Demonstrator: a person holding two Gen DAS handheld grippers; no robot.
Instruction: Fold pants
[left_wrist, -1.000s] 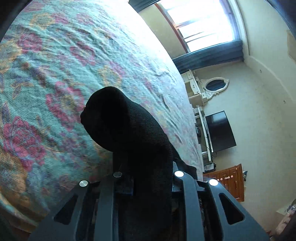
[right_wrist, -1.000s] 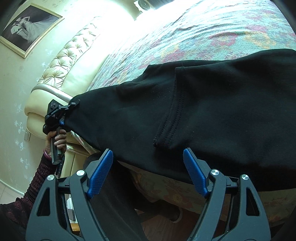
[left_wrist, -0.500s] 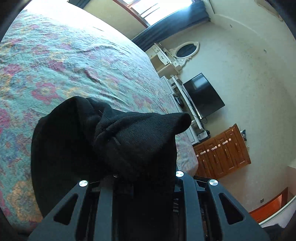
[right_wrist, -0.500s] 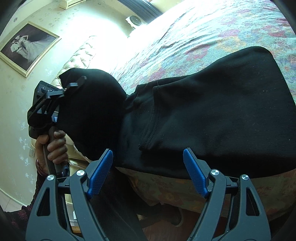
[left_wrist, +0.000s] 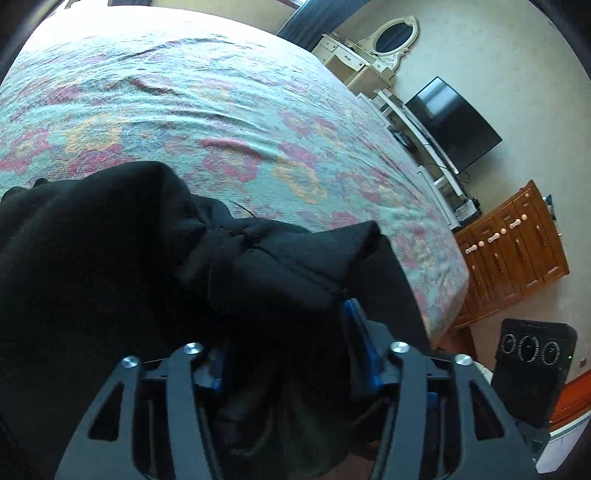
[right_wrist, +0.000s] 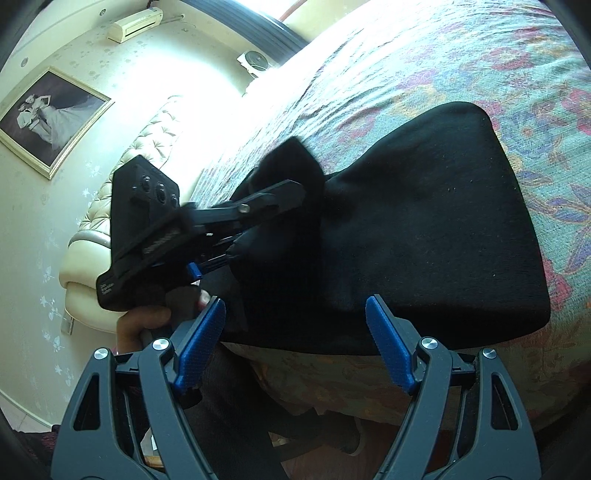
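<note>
The black pants lie folded on the floral bedspread near the bed's front edge. My left gripper is shut on a bunched end of the pants and holds it over the folded part; in the left wrist view the black cloth fills the space between its fingers. My right gripper is open and empty, just in front of the pants' near edge, with blue pads apart.
The bedspread stretches far behind the pants. A padded cream headboard stands at the left. A TV, a wooden cabinet and a black appliance stand beyond the bed's foot.
My left gripper has carried the held end of the pants from the headboard side across onto the folded part. The right gripper has stayed open in place.
</note>
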